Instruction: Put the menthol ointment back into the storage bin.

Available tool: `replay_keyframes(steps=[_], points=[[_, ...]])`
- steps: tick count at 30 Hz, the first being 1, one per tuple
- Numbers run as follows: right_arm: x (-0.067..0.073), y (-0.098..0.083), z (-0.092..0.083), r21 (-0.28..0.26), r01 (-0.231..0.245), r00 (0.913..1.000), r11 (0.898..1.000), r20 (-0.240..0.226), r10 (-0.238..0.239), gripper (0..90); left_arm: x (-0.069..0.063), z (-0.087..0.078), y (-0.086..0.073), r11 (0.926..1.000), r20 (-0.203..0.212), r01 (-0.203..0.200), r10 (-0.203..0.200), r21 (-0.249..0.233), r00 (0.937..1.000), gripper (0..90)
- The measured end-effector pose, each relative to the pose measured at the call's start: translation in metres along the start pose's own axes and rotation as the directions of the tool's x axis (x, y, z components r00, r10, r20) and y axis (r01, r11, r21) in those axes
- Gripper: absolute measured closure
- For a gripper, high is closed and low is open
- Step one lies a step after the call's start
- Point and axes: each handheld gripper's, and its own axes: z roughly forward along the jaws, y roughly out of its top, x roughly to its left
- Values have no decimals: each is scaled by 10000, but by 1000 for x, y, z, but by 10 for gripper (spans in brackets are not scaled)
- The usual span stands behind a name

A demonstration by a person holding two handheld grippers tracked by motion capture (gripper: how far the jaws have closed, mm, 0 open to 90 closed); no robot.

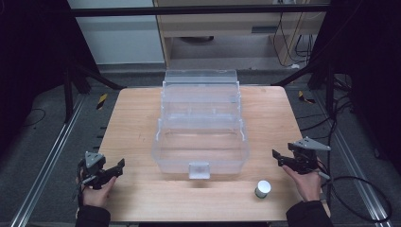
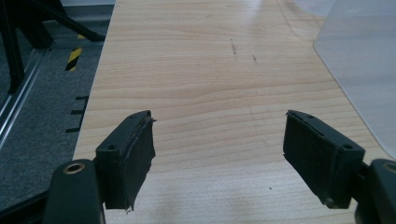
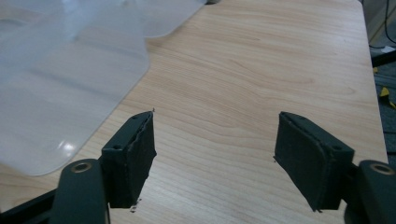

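Observation:
A clear plastic box (image 1: 201,124) with its lid swung open toward the back stands in the middle of the wooden table (image 1: 137,123); a latch (image 1: 198,170) hangs on its front wall. A small white-capped jar (image 1: 262,188) stands at the front right. My left gripper (image 1: 119,167) rests at the front left corner, open and empty, jaws wide apart over bare wood (image 2: 219,135). My right gripper (image 1: 278,158) sits at the right edge, also open with nothing between its jaws (image 3: 215,140). The box's corner (image 2: 364,70) shows to the right of the left gripper and its side wall (image 3: 60,84) to the left of the right one.
The table's left edge drops to grey floor with a metal rail (image 1: 47,161) and a yellow-black tape mark (image 2: 74,59). Cables (image 1: 359,189) trail off the right side. A cabinet (image 1: 227,28) stands behind the table.

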Motion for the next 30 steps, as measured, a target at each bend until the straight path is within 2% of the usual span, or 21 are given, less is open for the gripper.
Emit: replay_keyframes(steps=[3,4,7,9,10,11,17,19,21,22,25,30], points=[[4,6,-3,24,158,9996,9999,-221,-157,302,0,0,0,10000,-92,-30,30,14,10000,241],[7,14,-8,56,426,9984,9991,-366,-424,303,0,0,0,10000,-46,8,-8,8,10000,241],[12,27,-18,93,806,9951,9967,-576,-799,301,0,1,-1,10000,-18,-61,61,62,10000,240],[14,31,-22,131,855,9940,9962,-696,-844,296,0,1,-1,10000,-28,-53,53,82,10000,239],[17,40,-29,59,1184,9900,9929,-774,-1176,296,-1,2,-1,9999,3,-64,64,145,10000,238],[17,44,-32,57,1299,9880,9915,-850,-1290,296,-1,2,-1,9999,3,-64,64,145,10000,237],[19,59,-46,37,1619,9798,9868,-1194,-1604,296,-2,4,-2,9996,-20,-140,141,227,9999,230],[20,64,-51,261,1859,9731,9822,-1432,-1804,296,-2,5,-2,9994,-36,-163,164,294,9999,229],[21,66,-52,350,1915,9713,9809,-1502,-1843,296,-2,5,-2,9993,-18,-168,169,319,9999,227],[22,69,-53,549,2204,9641,9739,-1642,-2089,296,-2,6,-2,9991,-26,-245,246,341,9997,227],[26,72,-55,759,2618,9519,9621,-1850,-2444,301,-3,7,-2,9987,-29,-294,296,413,9996,226],[33,77,-55,1142,3089,9318,9442,-2351,-2764,309,-3,8,-3,9982,17,-326,326,501,9995,224]])
